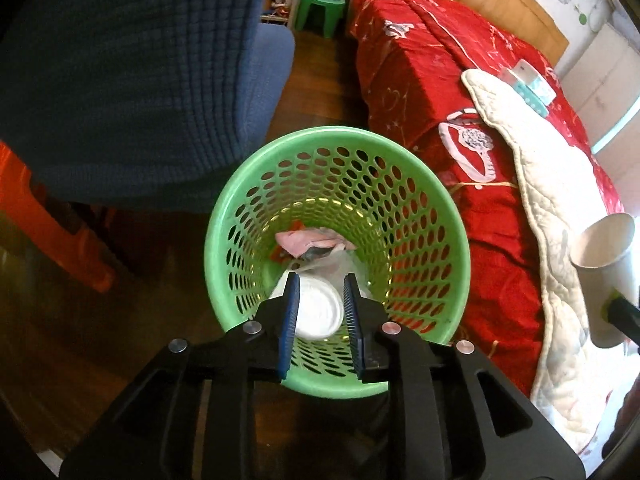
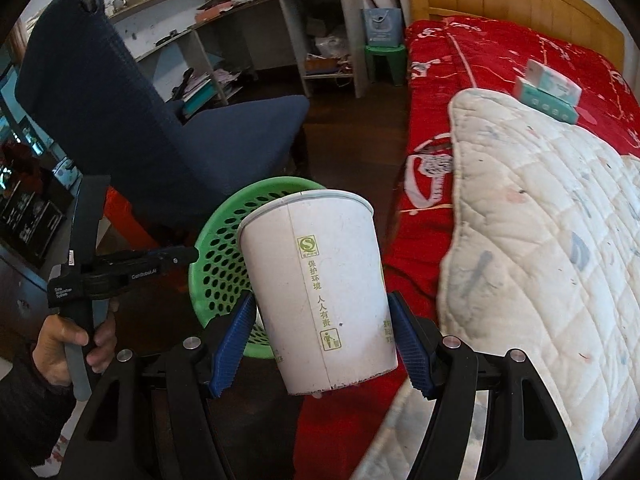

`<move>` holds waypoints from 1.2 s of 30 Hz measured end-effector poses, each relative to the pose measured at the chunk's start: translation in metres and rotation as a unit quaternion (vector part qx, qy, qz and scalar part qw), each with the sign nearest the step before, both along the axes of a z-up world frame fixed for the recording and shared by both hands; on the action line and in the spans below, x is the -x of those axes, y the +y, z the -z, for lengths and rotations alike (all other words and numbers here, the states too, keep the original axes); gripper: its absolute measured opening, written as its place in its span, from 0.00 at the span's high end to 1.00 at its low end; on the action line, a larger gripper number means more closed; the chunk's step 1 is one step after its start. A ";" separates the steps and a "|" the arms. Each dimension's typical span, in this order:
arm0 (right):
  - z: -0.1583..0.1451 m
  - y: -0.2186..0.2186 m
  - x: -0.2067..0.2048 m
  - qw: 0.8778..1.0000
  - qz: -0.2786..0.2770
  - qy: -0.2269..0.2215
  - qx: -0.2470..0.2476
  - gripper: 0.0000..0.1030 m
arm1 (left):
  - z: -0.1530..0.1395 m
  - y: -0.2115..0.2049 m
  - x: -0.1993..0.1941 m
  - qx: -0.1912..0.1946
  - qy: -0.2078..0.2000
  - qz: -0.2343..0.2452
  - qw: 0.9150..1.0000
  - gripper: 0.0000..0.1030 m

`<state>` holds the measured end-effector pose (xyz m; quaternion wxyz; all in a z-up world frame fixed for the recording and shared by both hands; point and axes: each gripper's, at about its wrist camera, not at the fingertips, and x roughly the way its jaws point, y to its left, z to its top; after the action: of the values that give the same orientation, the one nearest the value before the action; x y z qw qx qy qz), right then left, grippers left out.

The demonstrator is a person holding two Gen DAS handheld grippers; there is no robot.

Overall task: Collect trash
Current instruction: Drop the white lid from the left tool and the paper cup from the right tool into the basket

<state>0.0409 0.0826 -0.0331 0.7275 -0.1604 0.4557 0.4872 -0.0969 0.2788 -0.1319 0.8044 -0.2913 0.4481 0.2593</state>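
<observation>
Beside quilted red bed (image 2: 500, 52), perforated green basket (image 1: 224, 248) under parted left hand-held gripper (image 1: 320, 302); right hand-held gripper (image 2: 324, 320) clamping paper cup (image 2: 320, 296).

Green print is carried on the side of the white paper cup (image 2: 320, 304): a square mark with the letter "S" at the top, the vertical lines "保护环境" and "人人有责" beneath it, and a bin-and-figure pictogram at the bottom; the small characters under the "S" are not legible. "GenRobot.AI" is printed in white on the left gripper (image 2: 132, 268), and a small label reading "Data Acquisition System" is seen beside it
</observation>
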 end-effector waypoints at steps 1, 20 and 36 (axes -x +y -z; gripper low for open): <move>0.001 0.003 0.003 1.000 -0.003 0.001 0.001 0.37 | -0.002 0.000 0.004 -0.001 -0.002 -0.002 1.000 0.78; 0.035 0.077 0.027 0.998 -0.048 0.019 0.027 0.37 | -0.029 0.011 0.060 -0.048 -0.011 -0.057 0.997 0.53; 0.027 0.063 0.026 1.000 -0.016 0.025 0.006 0.31 | -0.043 -0.012 0.044 -0.077 -0.015 -0.037 0.996 0.36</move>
<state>0.0151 0.1452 -0.0600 0.7070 -0.1600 0.4742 0.4996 -0.1406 0.2668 -0.0892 0.8206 -0.2491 0.4040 0.3184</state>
